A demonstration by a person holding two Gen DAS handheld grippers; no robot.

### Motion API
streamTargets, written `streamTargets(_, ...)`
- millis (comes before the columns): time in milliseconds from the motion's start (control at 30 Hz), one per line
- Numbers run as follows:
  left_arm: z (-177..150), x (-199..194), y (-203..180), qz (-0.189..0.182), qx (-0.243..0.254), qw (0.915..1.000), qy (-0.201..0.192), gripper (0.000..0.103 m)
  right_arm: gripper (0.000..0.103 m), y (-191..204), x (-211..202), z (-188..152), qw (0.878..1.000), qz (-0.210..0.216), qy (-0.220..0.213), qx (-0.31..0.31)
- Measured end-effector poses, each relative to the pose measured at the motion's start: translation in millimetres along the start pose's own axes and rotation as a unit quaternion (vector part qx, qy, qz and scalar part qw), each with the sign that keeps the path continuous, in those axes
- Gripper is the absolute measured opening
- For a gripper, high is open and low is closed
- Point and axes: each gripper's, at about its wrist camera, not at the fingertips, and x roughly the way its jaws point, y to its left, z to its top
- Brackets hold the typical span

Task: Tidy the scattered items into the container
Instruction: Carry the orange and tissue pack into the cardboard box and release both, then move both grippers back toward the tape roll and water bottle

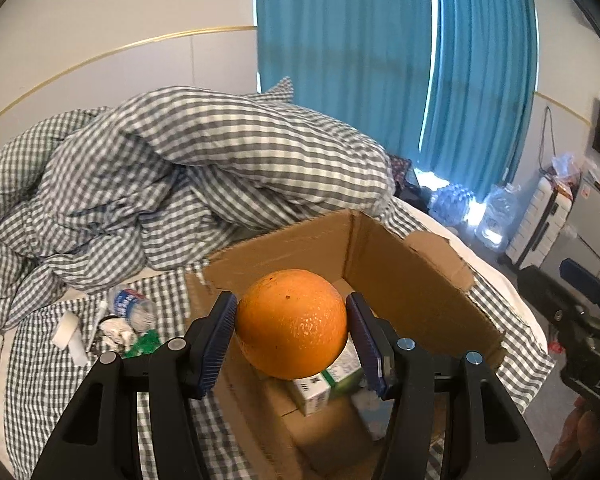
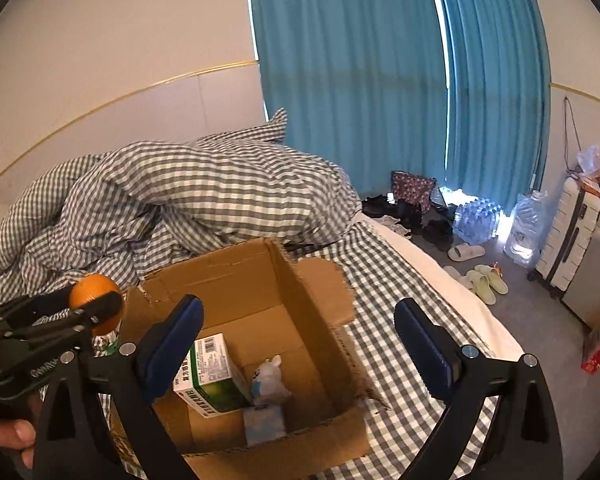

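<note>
The orange (image 1: pixel 291 323) sits clamped between the blue ribbed pads of the left gripper (image 1: pixel 292 332), held in the air above the near-left part of the open cardboard box (image 1: pixel 400 280). From the right wrist view the same orange (image 2: pixel 90 292) shows at about 9 o'clock, at the box's left edge, partly covered by the left gripper's black frame.

The right gripper (image 2: pixel 300 344) hangs over the box with its jaws wide apart and nothing between them.

Inside the box (image 2: pixel 236 280), a green-and-white medicine carton (image 2: pixel 208 376) lies on the cardboard floor, toward 7 o'clock of the opening. Touching its right end stands a small white plush figure (image 2: pixel 270 376), and just below that lies a pale blue packet (image 2: pixel 264 424). The box's flaps are torn and ragged along the right side.

The box rests on a grey-and-white checked sheet (image 2: pixel 400 320) covering the bed. At 11 o'clock of the box a rumpled checked duvet (image 2: pixel 204 200) is heaped. In the left wrist view, at 9 o'clock of the box, loose items lie on the sheet: a crumpled plastic bottle (image 1: pixel 134 306), a white block (image 1: pixel 70 334), crumpled white paper (image 1: pixel 116 330) and a green wrapper (image 1: pixel 142 342).

Teal curtains (image 2: pixel 360 72) hang at 12 o'clock. At 3 o'clock, on the floor, stand a pack of water bottles (image 2: pixel 476 216), slippers (image 2: pixel 486 282) and a white suitcase (image 2: pixel 572 232).
</note>
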Motion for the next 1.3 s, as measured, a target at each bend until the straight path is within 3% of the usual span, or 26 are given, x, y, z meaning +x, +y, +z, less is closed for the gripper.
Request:
streamTargets(200, -2, 5, -18, -0.013, 0.011, 0.9998, 0.006, 0.060, 0.097, -12, -6, -1, 1.000, -0.006, -0.003, 0.007)
streamTargets(267, -1, 0, -22, -0.006, 0.021, 0.9997, -0.008, 0.065, 0.097, -13, -6, -1, 1.000, -0.007, -0.002, 0.008)
streamTargets(333, 2, -7, -25, 0.001, 0.028, 0.9993, -0.023, 0.079, 0.097, -13, -6, -1, 1.000, -0.006, -0.002, 0.009)
streamTargets(433, 6, -17, -26, 0.007, 0.034, 0.9986, -0.039, 0.088, 0.097, -12, -7, -1, 1.000, -0.003, -0.003, 0.010)
streamTargets(600, 7, -24, -17, 0.010, 0.027, 0.9986, -0.045, 0.090, 0.097, -4, -12, 0, 1.000, 0.003, -0.006, 0.004)
streamTargets(967, 1, -44, 28, 0.031, 0.000, 0.9982, -0.051, 0.094, 0.099, 35, -21, 7, 1.000, 0.021, -0.014, -0.015)
streamTargets(1133, -5, -58, 60, 0.057, -0.011, 0.9966, -0.058, 0.102, 0.103, 63, -25, 11, 0.999, 0.035, -0.023, -0.025)
streamTargets(1300, -12, -72, 98, 0.079, -0.034, 0.9944, -0.062, 0.103, 0.103, 98, -24, 11, 0.998, 0.056, -0.023, -0.036)
